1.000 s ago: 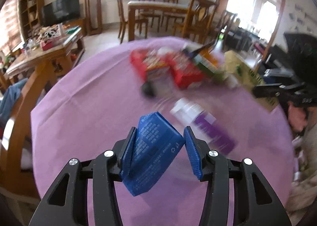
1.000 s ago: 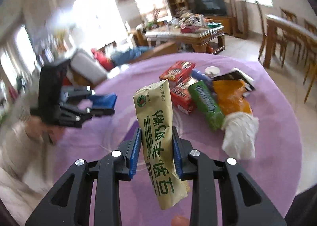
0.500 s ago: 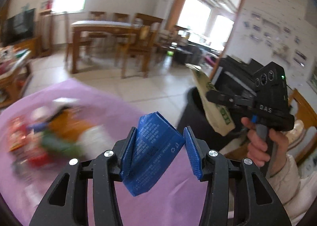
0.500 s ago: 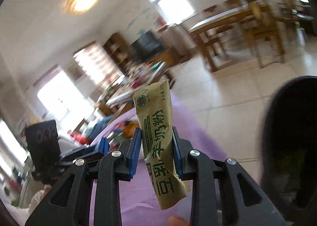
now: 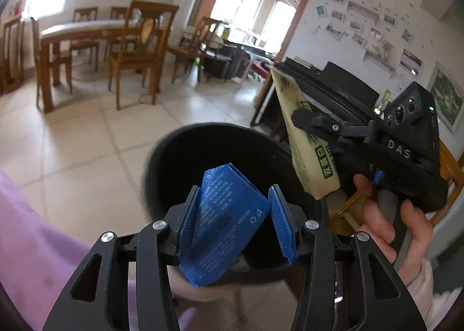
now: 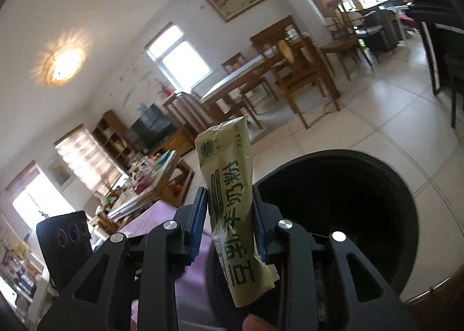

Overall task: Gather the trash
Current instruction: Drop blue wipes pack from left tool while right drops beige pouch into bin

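A crumpled blue wrapper [image 5: 229, 223] is clamped between the pads of the left gripper [image 5: 236, 225], with the open black bin [image 5: 203, 154] at twelve o'clock of it. At two o'clock, a green-and-cream packet [image 6: 232, 200] is pinched upright in the right gripper [image 6: 230, 223], the bin's mouth lying at three o'clock of it.

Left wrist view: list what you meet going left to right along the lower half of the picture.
purple tablecloth → blue packet clamped in the left gripper over the black bin → green-and-cream sachet in the right gripper → person's hand
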The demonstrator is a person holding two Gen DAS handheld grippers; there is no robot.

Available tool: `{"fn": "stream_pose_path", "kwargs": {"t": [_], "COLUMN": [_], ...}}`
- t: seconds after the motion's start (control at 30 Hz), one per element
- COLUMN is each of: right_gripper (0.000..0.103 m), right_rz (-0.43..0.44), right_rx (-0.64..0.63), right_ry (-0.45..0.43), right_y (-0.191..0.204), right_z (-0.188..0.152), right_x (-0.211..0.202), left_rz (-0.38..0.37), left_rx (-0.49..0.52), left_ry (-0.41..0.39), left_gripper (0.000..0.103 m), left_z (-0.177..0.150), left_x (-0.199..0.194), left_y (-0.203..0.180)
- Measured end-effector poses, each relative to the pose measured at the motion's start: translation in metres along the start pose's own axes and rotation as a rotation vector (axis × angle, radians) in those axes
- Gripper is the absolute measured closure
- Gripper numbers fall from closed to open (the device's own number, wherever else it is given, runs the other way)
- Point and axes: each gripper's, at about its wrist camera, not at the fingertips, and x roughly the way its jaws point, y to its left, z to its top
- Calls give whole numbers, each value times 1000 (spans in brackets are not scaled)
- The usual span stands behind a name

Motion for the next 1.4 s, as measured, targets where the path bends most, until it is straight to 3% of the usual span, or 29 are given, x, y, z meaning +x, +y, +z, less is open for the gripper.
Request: {"fn": "stream_pose_path", "kwargs": {"t": [0.27, 0.43, 0.47, 0.5, 0.53, 0.57, 0.6, 0.77, 1.1, 1.4], "right_gripper": [73, 70, 69, 61, 37, 23, 9, 5, 5, 5], "right_rz": [-45, -51, -52, -50, -43, -39, -29, -17, -40, -38], "right_rx": [38, 54, 57, 62, 69, 78, 93, 103, 98, 63], "right_ry": [6, 6, 6, 9, 5, -3, -20, -50, -44, 9], "right_y": [-34, -45, -41, -41, -43, -44, -46, -50, -45, -9], "right_z": [-1, -3, -5, -5, -5, -4, -3, 0, -2, -16], "right_x": [11, 8, 6, 4, 2, 0, -3, -9, -9, 4], "left_rz": [9, 7, 20, 41, 53, 77, 90, 137, 188, 304], "left_rx": [17, 46, 56, 69, 74, 82, 90, 147, 180, 97], "left_ry": [41, 60, 61, 62, 62, 55, 46, 8, -31, -99], "left_gripper": [55, 53, 49, 39, 32, 21, 18, 5, 5, 5], "left_z": [4, -5, -6, -7, -7, -8, -8, -10, -20, -44], "left_x": [70, 68, 65, 66, 63, 62, 57, 47, 7, -97], "left_y": [-18, -19, -20, -21, -24, -25, -27, -35, -43, -3]}}
